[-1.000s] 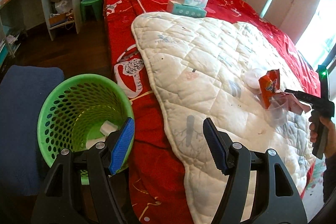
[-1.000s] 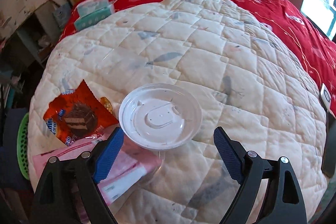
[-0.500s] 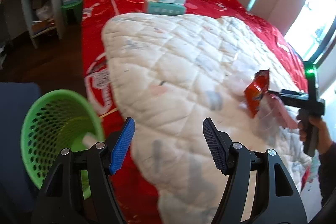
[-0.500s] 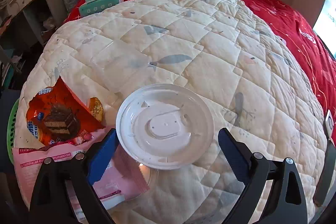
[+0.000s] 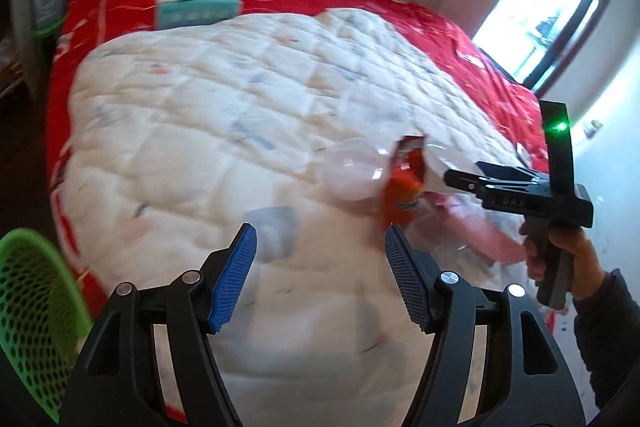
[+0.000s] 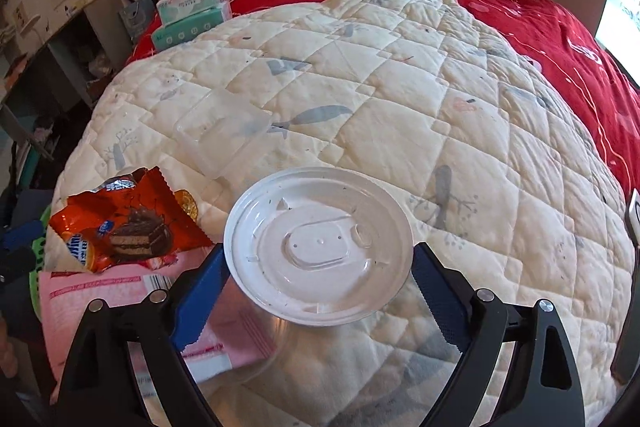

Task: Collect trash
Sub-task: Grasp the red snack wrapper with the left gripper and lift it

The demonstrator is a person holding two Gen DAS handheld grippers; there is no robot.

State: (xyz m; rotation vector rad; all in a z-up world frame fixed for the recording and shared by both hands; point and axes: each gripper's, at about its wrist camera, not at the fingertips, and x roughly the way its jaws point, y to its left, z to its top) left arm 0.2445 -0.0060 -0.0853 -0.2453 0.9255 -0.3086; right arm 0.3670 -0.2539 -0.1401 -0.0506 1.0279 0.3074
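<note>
A clear plastic lid [image 6: 318,247] lies on the cream quilt [image 6: 360,107]; my right gripper [image 6: 318,295] is open with a blue pad on each side of it, seemingly just touching its rim. An orange snack wrapper [image 6: 120,223] and a pink packet [image 6: 104,303] lie to its left. A clear plastic tray [image 6: 218,135] lies further up the quilt. My left gripper [image 5: 320,277] is open and empty above the quilt, pointing toward the lid [image 5: 354,173] and wrapper [image 5: 404,183]. The green basket [image 5: 34,311] is at lower left.
Two tissue packs [image 6: 188,15] sit on the red bedspread [image 6: 540,7] near the headboard. A desk and shelves stand left of the bed. The right gripper's handle and hand [image 5: 560,251] show at the right of the left wrist view.
My left gripper swung right from over the basket to above the quilt, toward the trash. My right gripper moved forward so its pads now flank the lid.
</note>
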